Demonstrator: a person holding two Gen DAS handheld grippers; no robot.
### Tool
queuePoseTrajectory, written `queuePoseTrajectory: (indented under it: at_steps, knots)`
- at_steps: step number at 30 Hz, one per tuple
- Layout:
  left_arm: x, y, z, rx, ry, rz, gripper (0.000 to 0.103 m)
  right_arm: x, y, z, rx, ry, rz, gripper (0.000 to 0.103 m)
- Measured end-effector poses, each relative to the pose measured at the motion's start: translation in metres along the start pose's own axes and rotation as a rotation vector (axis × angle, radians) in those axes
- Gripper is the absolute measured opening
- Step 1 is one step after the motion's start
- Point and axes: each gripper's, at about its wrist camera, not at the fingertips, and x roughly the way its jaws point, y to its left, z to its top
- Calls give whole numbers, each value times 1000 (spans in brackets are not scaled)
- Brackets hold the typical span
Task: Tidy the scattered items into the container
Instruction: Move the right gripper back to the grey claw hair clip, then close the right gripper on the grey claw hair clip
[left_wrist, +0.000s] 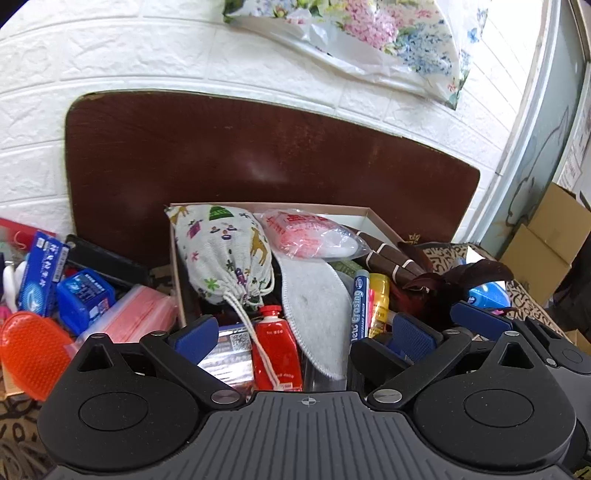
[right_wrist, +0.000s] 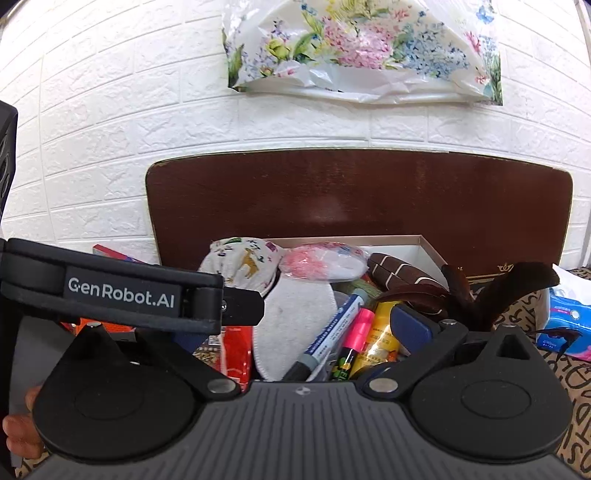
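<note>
A cardboard box (left_wrist: 373, 218) holds a patterned drawstring pouch (left_wrist: 225, 251), a red-white packet (left_wrist: 314, 234), a grey insole (left_wrist: 314, 299), a red tube (left_wrist: 275, 347), a blue marker (left_wrist: 357, 310) and a yellow bottle (left_wrist: 380, 299). My left gripper (left_wrist: 303, 332) is open and empty above the box's near side. My right gripper (right_wrist: 306, 332) is open and empty over the same box (right_wrist: 424, 245), above the marker (right_wrist: 332, 332) and a pink highlighter (right_wrist: 351, 343). The left gripper's body (right_wrist: 122, 291) hides my right gripper's left finger.
Left of the box lie an orange brush (left_wrist: 33, 350), blue packs (left_wrist: 83, 299), a blue carton (left_wrist: 42, 269) and a pink zip bag (left_wrist: 136, 314). A dark feather item (left_wrist: 458, 280) and a tissue pack (right_wrist: 565, 328) lie right. A brown headboard (left_wrist: 258, 158) stands behind.
</note>
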Motion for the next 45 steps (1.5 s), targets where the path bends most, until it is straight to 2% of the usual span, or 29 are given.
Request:
queuePoseTrajectory:
  at_steps: [8, 14, 19, 22, 26, 32, 36, 39, 43, 45]
  knots:
    - [-40, 14, -17, -33, -21, 19, 103, -21, 28, -3, -9, -4, 50, 103]
    - [-81, 42, -51, -72, -47, 69, 103, -33, 72, -18, -60, 13, 126, 103]
    - [-111, 74, -85, -96, -63, 139, 103, -36, 114, -37, -107, 38, 206, 103]
    - [-122, 93, -102, -96, -58, 178, 103, -30, 137, -49, -108, 80, 266, 103]
    - [-127, 126, -114, -127, -29, 217, 103, -15, 162, -61, -122, 135, 298, 103]
    - [-118, 181, -112, -177, -14, 292, 101, 13, 190, -66, -155, 182, 320, 103]
    - [-109, 213, -111, -207, 12, 317, 92, 31, 207, -69, -182, 206, 343, 103]
    - [-104, 231, -113, -241, 37, 292, 86, 44, 217, -73, -190, 229, 359, 102]
    - [-94, 244, -115, -234, 75, 269, 73, 59, 225, -80, -178, 264, 381, 101]
    - [-89, 248, -115, -236, 92, 259, 71, 66, 228, -84, -176, 283, 391, 99]
